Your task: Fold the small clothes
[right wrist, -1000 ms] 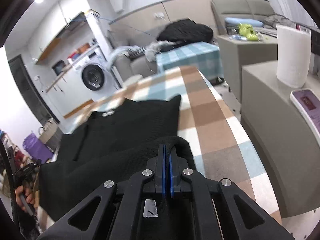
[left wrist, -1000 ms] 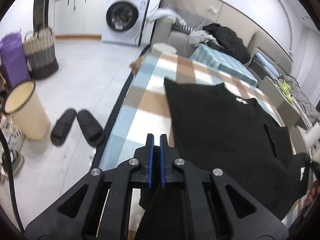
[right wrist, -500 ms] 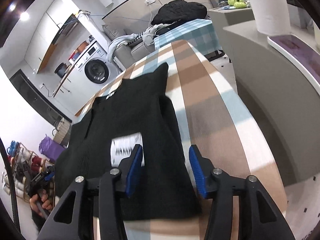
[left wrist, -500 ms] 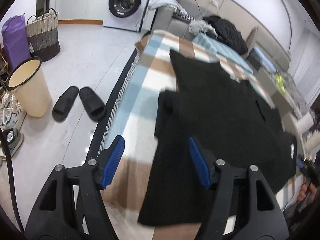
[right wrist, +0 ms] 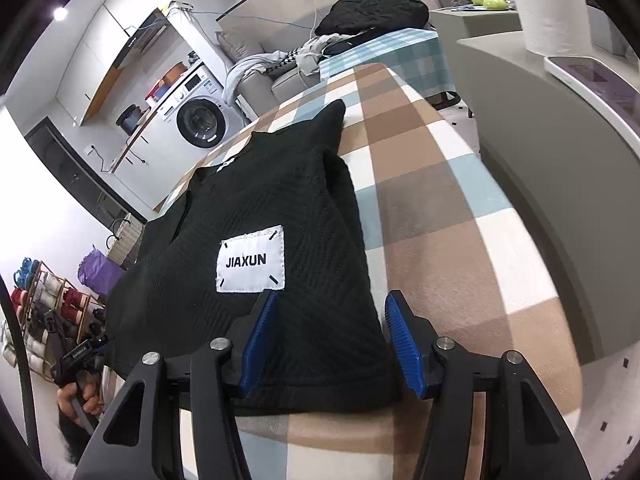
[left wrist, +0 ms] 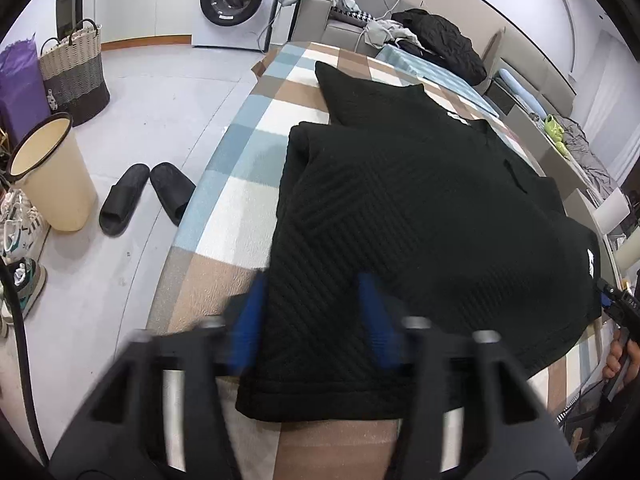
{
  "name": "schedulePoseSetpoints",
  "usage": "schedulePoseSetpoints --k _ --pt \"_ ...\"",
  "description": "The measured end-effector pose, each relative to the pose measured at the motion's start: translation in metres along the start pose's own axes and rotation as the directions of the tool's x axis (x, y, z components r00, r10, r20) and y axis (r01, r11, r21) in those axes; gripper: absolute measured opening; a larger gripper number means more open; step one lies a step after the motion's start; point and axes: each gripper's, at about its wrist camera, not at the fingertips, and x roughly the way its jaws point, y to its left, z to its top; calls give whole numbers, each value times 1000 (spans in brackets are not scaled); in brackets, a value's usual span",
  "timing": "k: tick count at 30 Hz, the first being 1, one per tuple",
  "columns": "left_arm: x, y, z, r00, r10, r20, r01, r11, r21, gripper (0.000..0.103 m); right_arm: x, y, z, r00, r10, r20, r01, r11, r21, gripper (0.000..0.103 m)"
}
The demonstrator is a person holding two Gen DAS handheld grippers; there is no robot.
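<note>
On the far left of the left wrist view, a woven basket stands on the pale floor beside a purple bag. A cream bin is nearer, and a pair of black slippers lies next to it. A washing machine stands at the back wall.

Moving to the right, the checked blanket covers the work surface, and the black knitted garment lies flat on it, with its lower part folded up over the upper part. The left gripper is blurred; its blue pads stand on both sides of the near left corner of the garment. The jaws are closing, the cloth is between them, but the pads do not press it.

At the left edge of the right wrist view, a shoe rack stands by the wall, and a hand holds the other gripper's handle. The white label on the garment reads JIAXUN. The right gripper has its jaws about half apart, one pad over the cloth and one just past its right edge, over the near right corner, not clamping. Further right a white paper roll stands on a grey cabinet.
</note>
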Motion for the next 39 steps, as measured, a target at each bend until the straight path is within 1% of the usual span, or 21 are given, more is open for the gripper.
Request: schedulePoseSetpoints --k 1,2,3,4,5,9,12,15,17,18,21,24,27,30,32,33,35,36,37,38,39 --pt "-1 0 0 1000 -14 4 14 1000 -4 13 2 4 0 1000 -6 -2 6 1000 -17 38" --pt "-3 0 1 1000 -16 14 16 1000 -5 7 3 7 -1 1000 -13 -6 13 999 -39 31" --pt "-6 -1 2 1000 -11 29 11 1000 1 4 2 15 -3 1000 -26 -4 26 996 -87 21" --pt "-10 -2 2 999 -10 46 10 1000 8 3 -1 21 -5 999 -41 16 43 990 -134 8" --pt "-14 -3 4 998 -11 60 11 1000 8 3 -4 25 -6 999 -38 31 43 986 -163 6" --pt "-36 -5 19 990 -22 136 23 1000 -3 3 -25 35 -1 996 30 89 -14 986 -169 5" --pt "-46 -10 40 982 -35 188 35 999 4 3 -41 43 12 985 73 156 -48 986 -160 4" --pt "-47 -15 66 973 -49 224 48 999 9 3 -48 59 34 974 85 212 -49 985 -168 3" --pt "-45 -19 85 969 -60 242 56 998 24 3 -44 66 50 970 88 227 -54 987 -151 3" --pt "-42 -22 98 966 -65 249 59 998 31 3 -42 68 57 969 84 231 -52 989 -142 3" --pt "-26 -25 131 966 -74 248 66 997 42 3 -21 71 89 967 30 252 -10 997 -80 3" --pt "-3 -24 161 972 -63 225 57 998 33 3 -2 66 113 966 -11 259 12 1000 -4 3" --pt "21 -21 176 980 -67 189 64 998 19 3 19 59 129 968 -41 248 30 998 46 3" --pt "44 -17 178 989 -63 134 63 998 3 3 35 51 129 976 -56 211 43 997 64 3" --pt "54 -12 174 993 -46 107 48 999 -16 3 42 42 125 982 -69 178 55 995 81 3" --pt "60 -11 169 994 -53 91 55 998 -21 4 45 35 122 985 -68 158 52 993 103 6" --pt "67 -7 159 997 -56 51 58 998 -28 7 47 26 117 991 -41 130 24 991 131 12" --pt "69 -5 152 998 -51 37 52 998 -27 12 48 22 115 993 -29 114 13 990 143 19" --pt "69 -3 146 998 -49 33 50 998 -27 20 48 19 110 995 -10 97 -5 988 153 27" --pt "68 -1 141 998 -50 29 51 998 -30 25 48 17 107 996 3 89 -17 987 158 31" --pt "66 1 135 998 -51 30 52 998 -36 33 47 15 104 997 15 82 -29 986 162 37"
